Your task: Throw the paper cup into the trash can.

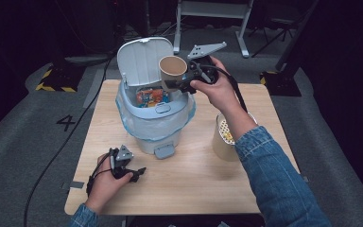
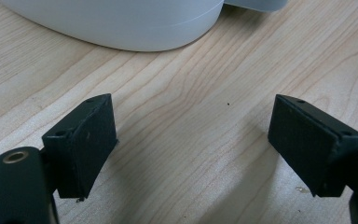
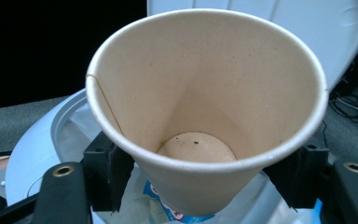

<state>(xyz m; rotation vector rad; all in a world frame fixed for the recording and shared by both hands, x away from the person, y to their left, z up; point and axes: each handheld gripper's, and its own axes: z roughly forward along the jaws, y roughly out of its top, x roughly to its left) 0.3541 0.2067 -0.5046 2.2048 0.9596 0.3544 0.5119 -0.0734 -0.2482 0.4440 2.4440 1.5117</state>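
Tan paper cup, pale blue bin

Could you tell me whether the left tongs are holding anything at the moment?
No, the left tongs stand open over the bare wooden table, with nothing between the pads.

bin base: cut off by top edge in left gripper view, just a curved white bit tbh
paper cup: lower wall hidden behind its own rim in right gripper view, so can't see pads touching it
bin inside: colourful wrappers, print too small to read
bucket: half hidden under the denim sleeve, contents unclear
left gripper: hand covers most of it in high view
floor beyond table: too dark to tell
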